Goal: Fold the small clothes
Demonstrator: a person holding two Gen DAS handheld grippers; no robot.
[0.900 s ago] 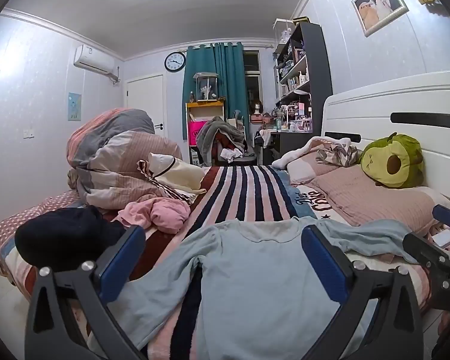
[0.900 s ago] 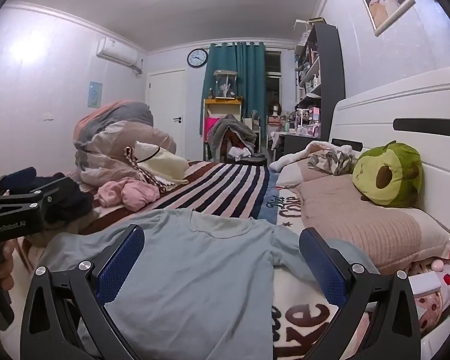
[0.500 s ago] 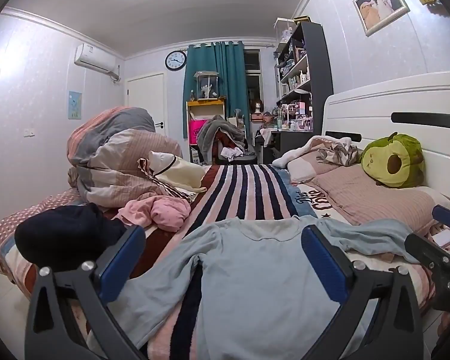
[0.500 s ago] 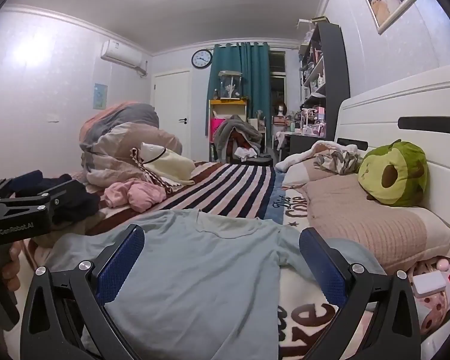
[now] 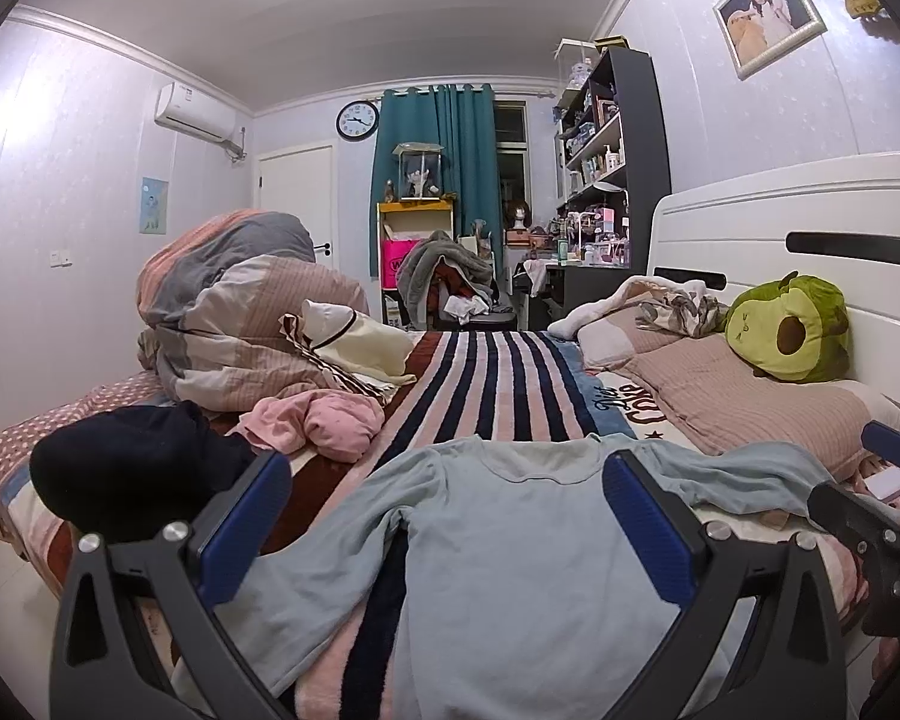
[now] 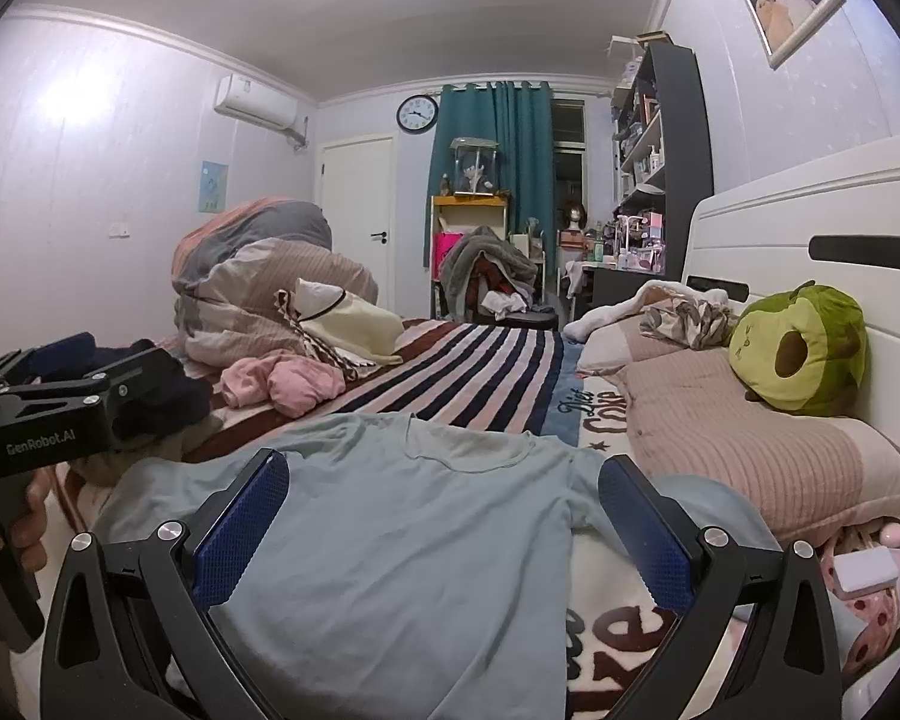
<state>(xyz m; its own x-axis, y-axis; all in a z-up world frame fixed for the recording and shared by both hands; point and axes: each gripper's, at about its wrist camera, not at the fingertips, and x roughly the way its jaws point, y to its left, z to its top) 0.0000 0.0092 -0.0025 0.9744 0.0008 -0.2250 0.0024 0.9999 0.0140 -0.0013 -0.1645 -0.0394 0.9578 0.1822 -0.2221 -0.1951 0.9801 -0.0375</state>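
Observation:
A light blue long-sleeved shirt [image 5: 510, 552] lies spread flat on the striped blanket, collar away from me, sleeves out to both sides; it also shows in the right wrist view [image 6: 402, 516]. My left gripper [image 5: 447, 516] is open and empty, hovering over the shirt's near part. My right gripper [image 6: 444, 516] is open and empty above the shirt's right half. The right gripper's body shows at the right edge of the left wrist view [image 5: 870, 516]; the left gripper's body, held by a hand, shows at the left of the right wrist view [image 6: 48, 414].
A pink garment [image 5: 318, 420], a dark navy garment [image 5: 132, 462], a cream item [image 5: 354, 342] and a bundled duvet [image 5: 240, 312] lie left on the bed. A pillow [image 5: 744, 396], an avocado plush [image 5: 792, 330] and the white headboard [image 5: 810, 222] are on the right.
The right gripper has shifted slightly, its view turning a little to the right. The left gripper and the shirt have hardly moved. Both grippers stay open.

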